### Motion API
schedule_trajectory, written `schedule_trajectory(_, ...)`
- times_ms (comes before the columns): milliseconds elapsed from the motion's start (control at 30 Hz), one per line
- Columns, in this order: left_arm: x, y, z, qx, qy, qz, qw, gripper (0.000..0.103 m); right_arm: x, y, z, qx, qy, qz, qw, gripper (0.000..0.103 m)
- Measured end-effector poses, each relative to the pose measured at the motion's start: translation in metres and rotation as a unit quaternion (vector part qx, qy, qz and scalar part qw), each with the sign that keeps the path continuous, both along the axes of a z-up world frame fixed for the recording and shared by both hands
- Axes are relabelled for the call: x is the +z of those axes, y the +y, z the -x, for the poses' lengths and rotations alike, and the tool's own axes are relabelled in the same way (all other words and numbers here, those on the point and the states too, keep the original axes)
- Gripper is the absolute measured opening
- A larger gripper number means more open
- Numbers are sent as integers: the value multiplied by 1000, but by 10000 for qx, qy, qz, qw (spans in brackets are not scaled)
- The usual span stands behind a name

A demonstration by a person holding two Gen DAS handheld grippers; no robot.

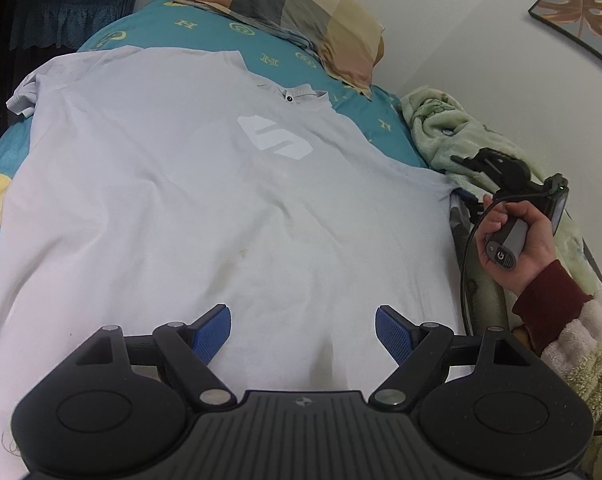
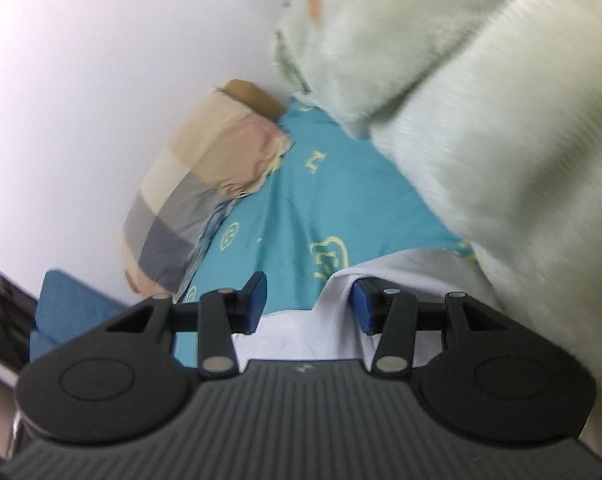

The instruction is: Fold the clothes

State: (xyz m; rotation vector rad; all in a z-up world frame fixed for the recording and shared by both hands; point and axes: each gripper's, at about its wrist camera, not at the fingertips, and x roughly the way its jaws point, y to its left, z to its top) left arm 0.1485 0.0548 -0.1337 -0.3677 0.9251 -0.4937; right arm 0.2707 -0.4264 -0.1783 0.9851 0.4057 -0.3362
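— One shirt, is that all there is to fold?

— Yes. A white T-shirt (image 1: 205,200) lies spread flat on the teal bedsheet (image 1: 149,26), collar toward the checked pillow (image 1: 293,8), a pale logo (image 1: 275,139) on the chest.

— Where are the tools?

— The left gripper (image 1: 303,330) hovers over the shirt's lower part, angled down, its blue pads (image 1: 215,332) wide apart with nothing between them. The right gripper (image 2: 307,302) sits at the shirt's sleeve edge by the green blanket (image 1: 461,140); its jaws are about half open, with a fold of white cloth in the gap against the right-hand pad. I cannot tell whether it is actually pinched.

— And the hand?

— The right hand (image 1: 517,240) wraps the grey handle from below, a dark red cuff (image 1: 549,300) and fleecy sleeve behind it.

— What does each camera add?

— Only the left wrist view shows the whole shirt, the hand and a framed leaf picture (image 1: 585,4) on the wall. The right wrist view, blurred, shows the sleeve edge close up.
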Motion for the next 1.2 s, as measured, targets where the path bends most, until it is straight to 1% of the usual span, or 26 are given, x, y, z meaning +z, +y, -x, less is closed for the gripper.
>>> schedule_trajectory(33, 0, 0, 0, 3, 4, 7, 10000, 82, -2, 1, -5, 43, 318, 59, 9995, 49)
schedule_trajectory(100, 1, 0, 1, 10, 0, 19, 10000, 82, -12, -1, -15, 54, 733, -141, 9972, 49)
schedule_trajectory(133, 1, 0, 1, 13, -4, 19, 10000, 82, -19, -2, -20, 30, 965, -300, 9949, 49)
schedule_trajectory(200, 0, 1, 1, 24, 11, 22, 10000, 82, -33, -5, -32, -200, 1357, -803, 9873, 49)
schedule_trajectory(367, -5, 3, -3, 87, 86, 6, 9999, 82, -36, -9, -43, -1017, 1192, -868, 9838, 49)
schedule_trajectory(500, -8, 5, -6, 118, 106, 55, 9999, 82, -32, -11, -53, -1339, 1348, -282, 9814, 48)
schedule_trajectory(567, -8, 7, -7, 137, 106, 78, 9998, 81, -30, -9, -59, -1397, 1497, 57, 9788, 37)
schedule_trajectory(600, -7, 8, -7, 150, 91, 92, 9998, 81, -25, -4, -61, -1289, 1578, 351, 9784, 20)
schedule_trajectory(633, -7, 9, -7, 162, 75, 106, 9998, 81, -20, 1, -63, -1163, 1646, 672, 9772, 14)
schedule_trajectory(700, -4, 11, -5, 196, 18, 126, 9997, 81, -3, 20, -66, -934, 1500, 1602, 9711, 14)
schedule_trajectory(733, -2, 12, -4, 215, -14, 157, 9996, 81, 7, 32, -69, -793, 1387, 2097, 9646, 13)
schedule_trajectory(767, 1, 13, -3, 234, -61, 186, 9995, 81, 17, 45, -72, -643, 1266, 2591, 9553, 13)
schedule_trajectory(800, 3, 14, -2, 254, -110, 213, 9994, 81, 26, 57, -74, -492, 1141, 3078, 9433, 13)
schedule_trajectory(867, 10, 16, 1, 298, -270, 215, 9990, 81, 41, 88, -79, -38, 851, 4086, 9087, 13)
schedule_trajectory(900, 13, 17, 3, 320, -356, 213, 9986, 81, 45, 105, -85, 279, 686, 4564, 8867, 13)
schedule_trajectory(933, 17, 19, 4, 344, -441, 224, 9982, 81, 45, 125, -92, 640, 521, 5053, 8590, 13)
schedule_trajectory(967, 20, 21, 5, 380, -512, 245, 9977, 81, 44, 146, -98, 1006, 354, 5524, 8267, 13)
schedule_trajectory(1000, 23, 23, 6, 415, -581, 268, 9971, 81, 39, 167, -102, 1384, 188, 5965, 7903, 13)
schedule_trajectory(1033, 25, 25, 6, 450, -639, 304, 9965, 81, 32, 188, -104, 1790, 47, 6287, 7568, 13)
schedule_trajectory(1067, 27, 26, 6, 473, -687, 332, 9960, 81, 24, 206, -104, 2204, 25, 6368, 7388, 12)
schedule_trajectory(1100, 28, 27, 6, 481, -729, 348, 9956, 81, 16, 223, -105, 2615, 32, 6387, 7236, 9)
schedule_trajectory(1133, 29, 29, 6, 494, -764, 356, 9952, 81, 7, 234, -103, 2878, 71, 6315, 7199, 10)
schedule_trajectory(1167, 28, 30, 6, 518, -750, 360, 9952, 81, 1, 242, -100, 3022, 93, 6229, 7215, 10)
schedule_trajectory(1200, 28, 31, 5, 541, -734, 366, 9952, 81, -4, 246, -97, 3087, 102, 6132, 7270, 10)
